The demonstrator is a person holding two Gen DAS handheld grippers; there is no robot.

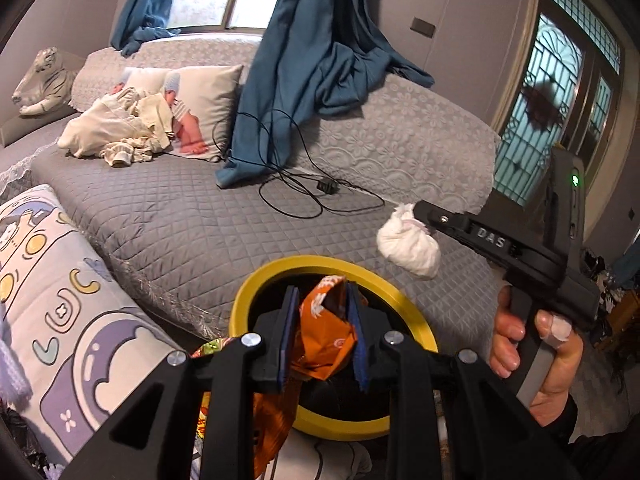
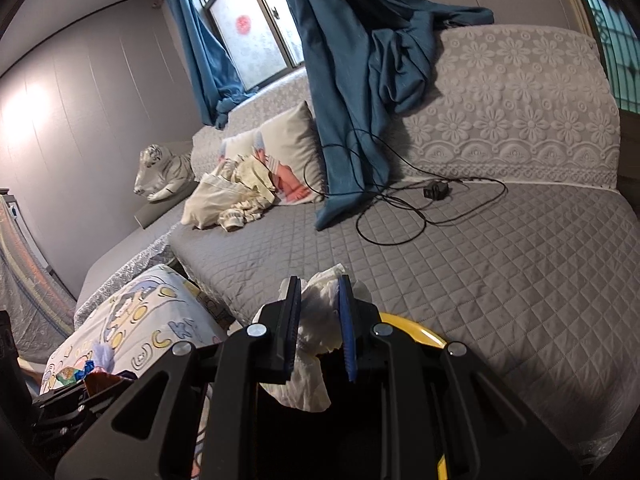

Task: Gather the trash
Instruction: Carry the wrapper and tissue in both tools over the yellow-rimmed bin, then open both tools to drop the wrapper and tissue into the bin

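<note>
Nearest, the left gripper [image 1: 322,320] has its jaws clenched on an orange wrapper [image 1: 326,328] hanging right over the mouth of the yellow-rimmed bin [image 1: 256,284], so the best move is probably to let go only once the wrapper sits well inside the rim. Just beyond and to the right, the right gripper [image 1: 418,214], held in a hand [image 1: 536,356] and tilted down, grips a white tissue wad [image 1: 408,246] above the sofa [image 1: 200,216], not yet over the bin; it should travel left first.
</note>
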